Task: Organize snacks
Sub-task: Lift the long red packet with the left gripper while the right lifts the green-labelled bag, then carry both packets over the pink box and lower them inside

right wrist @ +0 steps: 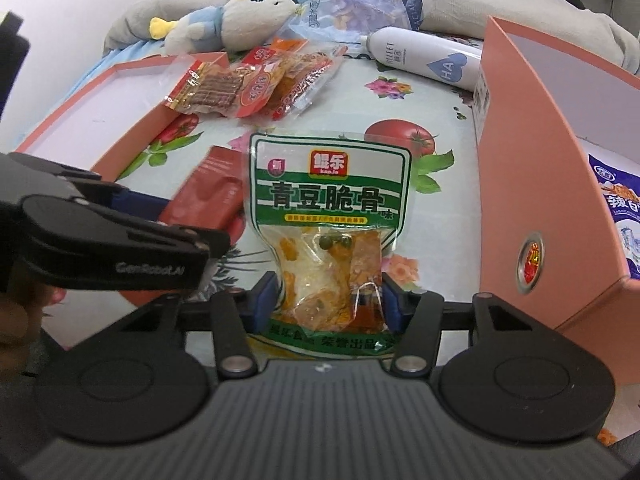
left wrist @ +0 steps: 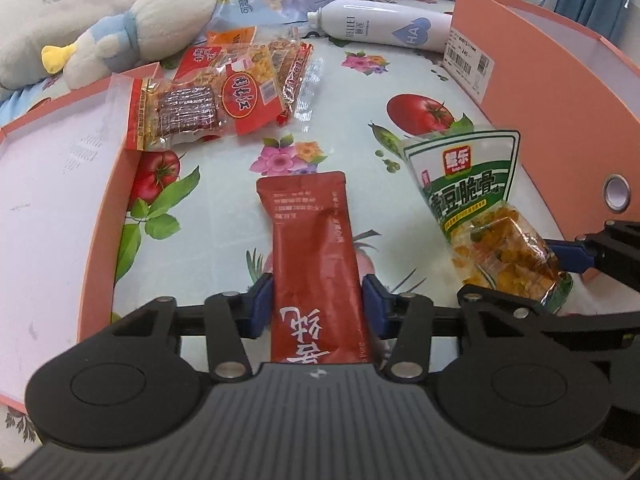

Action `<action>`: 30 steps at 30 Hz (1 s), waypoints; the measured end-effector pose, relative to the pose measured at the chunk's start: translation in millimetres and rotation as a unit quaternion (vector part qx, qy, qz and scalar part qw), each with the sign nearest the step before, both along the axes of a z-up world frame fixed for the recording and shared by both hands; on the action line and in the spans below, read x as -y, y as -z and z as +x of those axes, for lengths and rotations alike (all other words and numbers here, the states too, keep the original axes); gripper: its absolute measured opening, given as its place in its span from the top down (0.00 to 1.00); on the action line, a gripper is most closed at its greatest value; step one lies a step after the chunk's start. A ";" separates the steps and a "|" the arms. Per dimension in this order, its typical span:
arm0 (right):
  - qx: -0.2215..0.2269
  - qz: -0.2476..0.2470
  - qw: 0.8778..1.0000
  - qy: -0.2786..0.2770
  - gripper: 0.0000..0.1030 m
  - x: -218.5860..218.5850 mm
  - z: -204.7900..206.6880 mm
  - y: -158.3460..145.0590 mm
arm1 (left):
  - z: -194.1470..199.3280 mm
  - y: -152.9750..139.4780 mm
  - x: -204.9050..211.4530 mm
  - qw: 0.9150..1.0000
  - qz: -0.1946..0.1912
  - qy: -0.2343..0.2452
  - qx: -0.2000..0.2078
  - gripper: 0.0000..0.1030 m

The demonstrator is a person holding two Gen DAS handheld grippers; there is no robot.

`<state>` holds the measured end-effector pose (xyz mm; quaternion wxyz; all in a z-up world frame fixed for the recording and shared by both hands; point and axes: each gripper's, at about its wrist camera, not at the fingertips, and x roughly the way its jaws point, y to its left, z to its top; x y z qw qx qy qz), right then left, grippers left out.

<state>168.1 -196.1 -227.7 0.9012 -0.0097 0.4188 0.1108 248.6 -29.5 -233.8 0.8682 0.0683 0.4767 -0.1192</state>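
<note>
1. left gripper (left wrist: 319,304) is clamped on the near end of a long red sachet (left wrist: 312,248), blue pads touching both its edges; the sachet lies flat on the fruit-print tabletop (left wrist: 352,92) pointing away from the cam
2. right gripper (right wrist: 330,302) is squeezing the lower half of a green-and-white snack pouch (right wrist: 328,208), pads pressed into its sides, pouch pinched in at the waist. it's just right of the red sachet
3. pile of red snack packs (left wrist: 216,92) sits further back, partly resting on the edge of a shallow pink box lid (left wrist: 60,184) on the left
4. tall pink box (right wrist: 532,184) stands on the right w/ a blue-white snack bag (right wrist: 618,216) inside
5. at the back: white spray can (left wrist: 384,26) lying on its side, plush toy (left wrist: 152,20), a blue tissue pack (right wrist: 360,4)
6. person's hand (right wrist: 24,312) shows at the left edge of the right cam, behind the other gripper
</note>
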 end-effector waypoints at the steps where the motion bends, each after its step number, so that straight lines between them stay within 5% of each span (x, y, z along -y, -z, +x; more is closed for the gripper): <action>1: 0.000 0.002 1.000 0.000 0.46 -0.3 0.6 -0.3 | -0.2 -0.2 1.4 1.000 0.002 0.001 0.000 0.53; 10: 0.006 0.010 1.000 0.014 0.50 3.9 1.5 -9.2 | -5.5 -8.7 -6.2 1.000 -0.023 -0.014 0.000 0.67; 30: 0.066 0.037 0.997 0.017 0.51 12.7 -11.1 -86.3 | -28.9 -92.0 -31.1 0.994 -0.085 -0.037 0.050 0.68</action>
